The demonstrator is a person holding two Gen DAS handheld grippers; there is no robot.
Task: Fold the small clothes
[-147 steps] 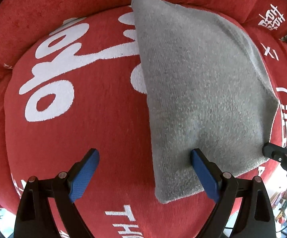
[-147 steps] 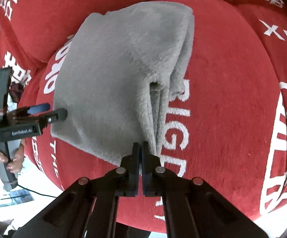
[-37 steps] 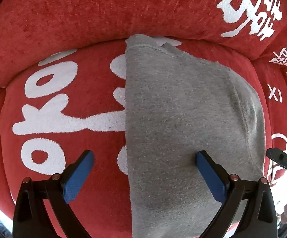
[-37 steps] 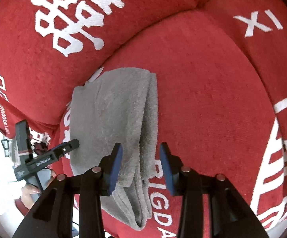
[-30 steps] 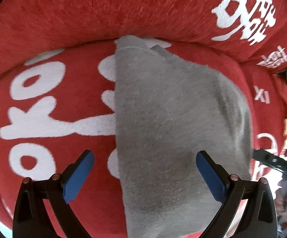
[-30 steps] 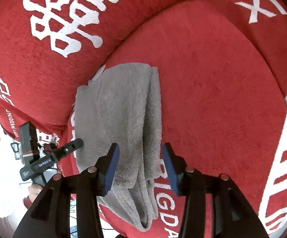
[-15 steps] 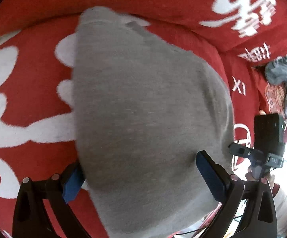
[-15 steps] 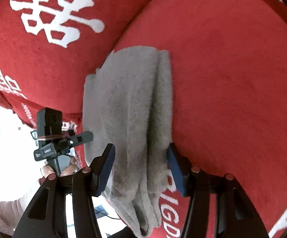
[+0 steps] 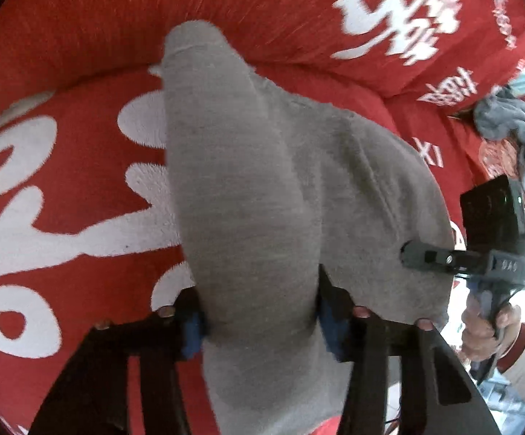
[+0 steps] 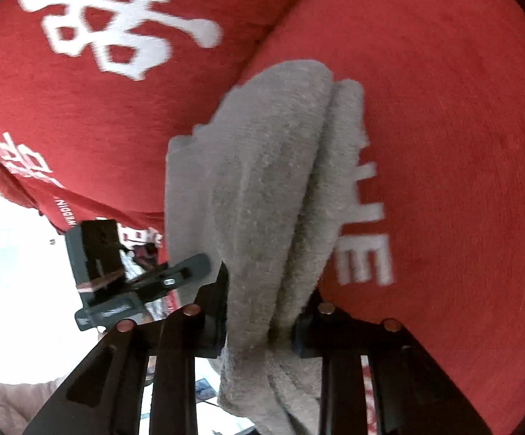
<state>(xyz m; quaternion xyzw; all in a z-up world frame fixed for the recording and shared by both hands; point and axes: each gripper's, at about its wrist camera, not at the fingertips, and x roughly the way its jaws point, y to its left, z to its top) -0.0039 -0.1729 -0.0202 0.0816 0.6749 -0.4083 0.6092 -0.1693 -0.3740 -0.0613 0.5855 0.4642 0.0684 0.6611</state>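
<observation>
In the left wrist view, red cushions (image 9: 63, 181) with white lettering fill the left. At centre the left gripper (image 9: 258, 311) pinches a raised ridge of the grey garment (image 9: 248, 188). The right gripper (image 10: 260, 311) clamps its bunched edge. A crumpled grey cloth (image 9: 516, 137) sits upper right. Both sets of pads are mostly buried in fabric.

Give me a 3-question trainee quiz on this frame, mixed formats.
1. True or false: the left gripper has its fingers closed on the gray garment.
2. The right gripper grips: A) a stacked folded edge of the garment, B) the red cover, C) nothing.
3. Fill in: at the far right of the left wrist view lies a ___ pile of gray clothes.

Key: 1 true; 2 A; 3 crumpled.
</observation>
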